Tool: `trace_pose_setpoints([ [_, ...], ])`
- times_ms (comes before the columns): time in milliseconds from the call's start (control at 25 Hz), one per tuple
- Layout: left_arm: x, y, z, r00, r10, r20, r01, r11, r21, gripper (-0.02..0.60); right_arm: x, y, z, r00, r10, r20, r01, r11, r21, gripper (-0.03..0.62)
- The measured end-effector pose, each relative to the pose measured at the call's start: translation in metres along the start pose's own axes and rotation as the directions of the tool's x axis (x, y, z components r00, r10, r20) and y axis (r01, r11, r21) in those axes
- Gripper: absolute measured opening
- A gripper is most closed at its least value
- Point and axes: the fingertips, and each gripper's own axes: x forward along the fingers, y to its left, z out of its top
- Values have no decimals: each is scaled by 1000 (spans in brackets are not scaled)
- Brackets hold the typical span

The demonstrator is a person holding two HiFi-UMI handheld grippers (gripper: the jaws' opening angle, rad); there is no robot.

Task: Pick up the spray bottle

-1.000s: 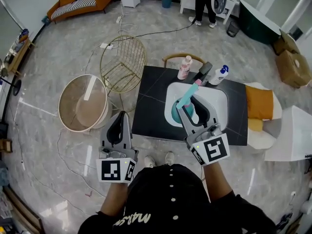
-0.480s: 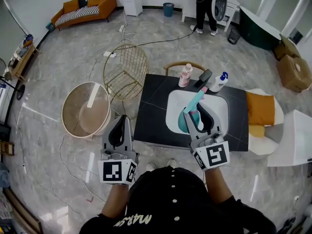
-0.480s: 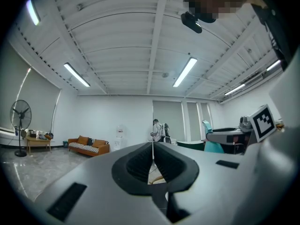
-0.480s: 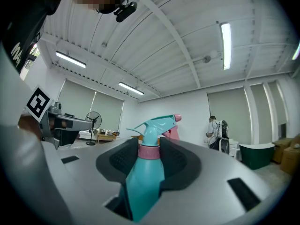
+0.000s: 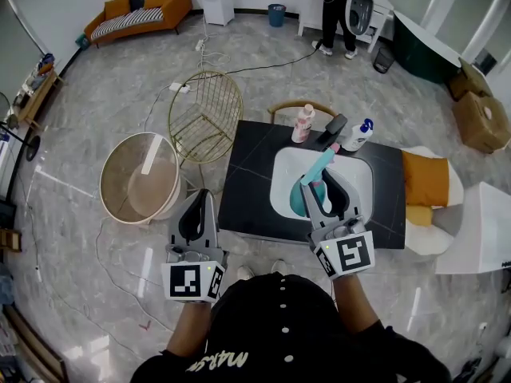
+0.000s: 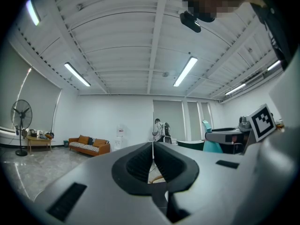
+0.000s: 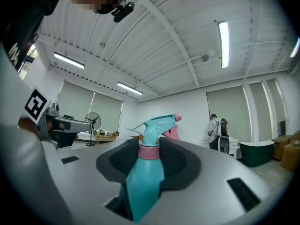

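The right gripper [image 5: 321, 180] is closed on the teal spray bottle [image 7: 143, 182]. Its pads squeeze the bottle's neck and hold it upright over the white sink [image 5: 359, 178] in the black worktop [image 5: 247, 182]. The left gripper [image 5: 204, 196] is closed with nothing in it, just off the worktop's left edge, over open floor [image 5: 120, 78]. A pink bottle [image 5: 303, 122] and a white bottle [image 5: 358, 134] stand at the worktop's back edge. A wire chair [image 5: 204, 106] stands near its back left corner.

A gold wire chair [image 5: 204, 110] stands beside the black table [image 5: 247, 186].
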Motion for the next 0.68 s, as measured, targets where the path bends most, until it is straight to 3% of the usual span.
trace_pose_setpoints([
  [680,-8,-1,-5,1000,9,-7,-9,1000,-1,17,1,9,0,1000,21,10,-21,1000,7,133],
])
